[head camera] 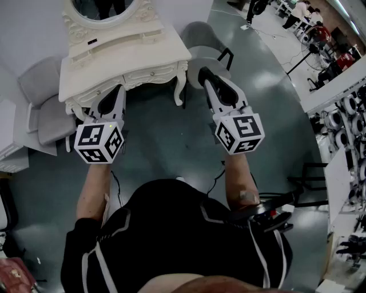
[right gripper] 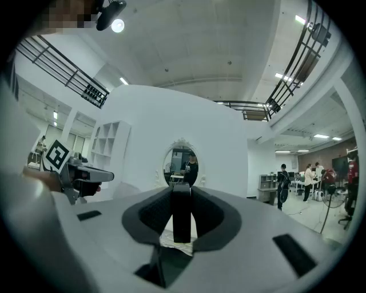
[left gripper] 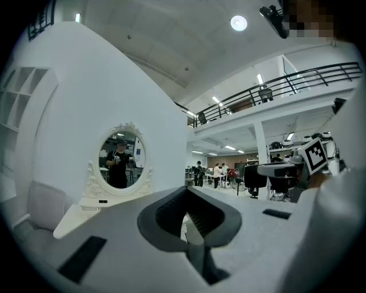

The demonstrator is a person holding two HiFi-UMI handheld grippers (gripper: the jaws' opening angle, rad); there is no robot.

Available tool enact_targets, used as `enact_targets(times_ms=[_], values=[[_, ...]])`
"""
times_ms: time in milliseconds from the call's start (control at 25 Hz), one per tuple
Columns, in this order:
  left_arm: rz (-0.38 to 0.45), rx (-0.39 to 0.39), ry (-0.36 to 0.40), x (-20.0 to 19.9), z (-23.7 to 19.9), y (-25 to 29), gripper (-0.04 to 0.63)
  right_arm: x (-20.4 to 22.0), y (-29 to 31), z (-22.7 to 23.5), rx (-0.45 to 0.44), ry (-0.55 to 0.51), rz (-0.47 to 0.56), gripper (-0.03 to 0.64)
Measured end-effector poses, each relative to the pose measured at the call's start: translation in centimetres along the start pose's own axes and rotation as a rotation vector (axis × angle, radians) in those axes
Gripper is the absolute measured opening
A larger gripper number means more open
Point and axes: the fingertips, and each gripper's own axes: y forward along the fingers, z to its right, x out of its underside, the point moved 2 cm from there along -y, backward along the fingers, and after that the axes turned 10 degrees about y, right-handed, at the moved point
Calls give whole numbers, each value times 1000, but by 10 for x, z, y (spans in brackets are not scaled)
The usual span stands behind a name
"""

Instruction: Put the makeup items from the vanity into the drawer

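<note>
Head view: the task looks barely begun. One white carved vanity (head camera: 166, 54) stands at the far side, its drawers (head camera: 150, 73) shut as far as I can tell. One small dark flat item (head camera: 91, 42) lies on the shelf under the one oval mirror (head camera: 106, 7); the tabletop is otherwise bare. One grey padded chair (head camera: 43, 109) stands at its left and another (head camera: 200, 35) at its right. The left gripper (head camera: 117, 90) and right gripper (head camera: 205, 73) hang level, short of the vanity.

Left gripper view: its fingers (left gripper: 171, 212) stand slightly apart with nothing between them.

Right gripper view: its fingers grip one slim black upright item (right gripper: 182, 212), likely makeup yet to be stowed.
</note>
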Motion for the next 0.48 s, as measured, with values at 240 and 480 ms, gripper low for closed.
enact_targets(times_ms=[240, 480], values=[[-9, -16, 25, -4, 7, 0, 3, -2, -6, 4, -9, 6, 2, 95], [-7, -9, 28, -4, 15, 5, 3, -2, -10, 13, -25, 50, 19, 95]])
